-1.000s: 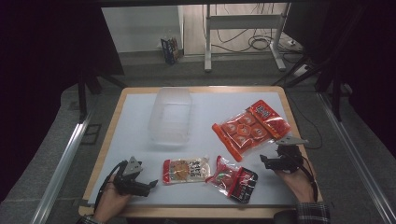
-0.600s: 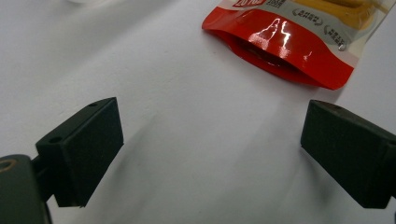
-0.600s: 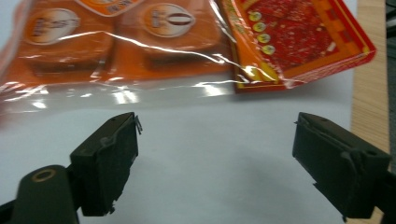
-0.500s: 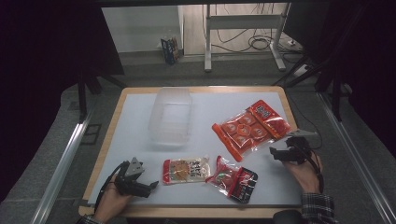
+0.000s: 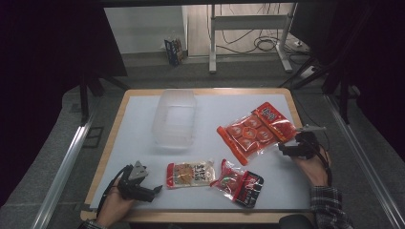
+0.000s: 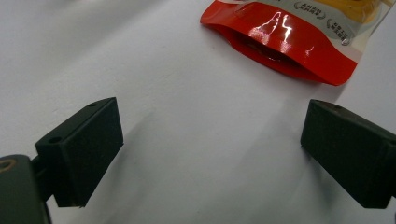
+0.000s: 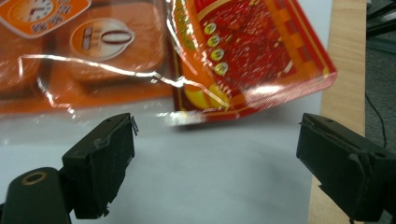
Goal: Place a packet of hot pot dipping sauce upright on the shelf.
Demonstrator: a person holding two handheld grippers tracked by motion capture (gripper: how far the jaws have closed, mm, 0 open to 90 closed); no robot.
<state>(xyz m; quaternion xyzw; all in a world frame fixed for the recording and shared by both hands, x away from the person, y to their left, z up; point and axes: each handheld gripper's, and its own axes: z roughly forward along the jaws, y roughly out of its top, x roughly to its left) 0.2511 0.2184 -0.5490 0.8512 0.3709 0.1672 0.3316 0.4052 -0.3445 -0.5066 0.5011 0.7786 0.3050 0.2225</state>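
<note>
A large orange-red snack bag (image 5: 255,130) lies at the table's right, and my right gripper (image 5: 282,149) stands open just off its near right edge. In the right gripper view the bag (image 7: 196,56) sits a short way beyond the jaws, with white table between them. A small red-ended packet (image 5: 190,173) lies at the front centre; my left gripper (image 5: 156,191) rests open to its left. The left gripper view has that packet's red end (image 6: 285,42) ahead of the spread jaws. A red and black packet (image 5: 239,182) lies beside it.
A clear plastic box (image 5: 174,118) stands at the table's back middle. The table's wooden rim (image 7: 345,70) runs close to the right gripper. Beyond the far edge are a metal stand (image 5: 248,33) and cables on the floor.
The right gripper has moved away from the front of the table toward the right edge, beside the big orange bag. The left gripper has stayed put.
</note>
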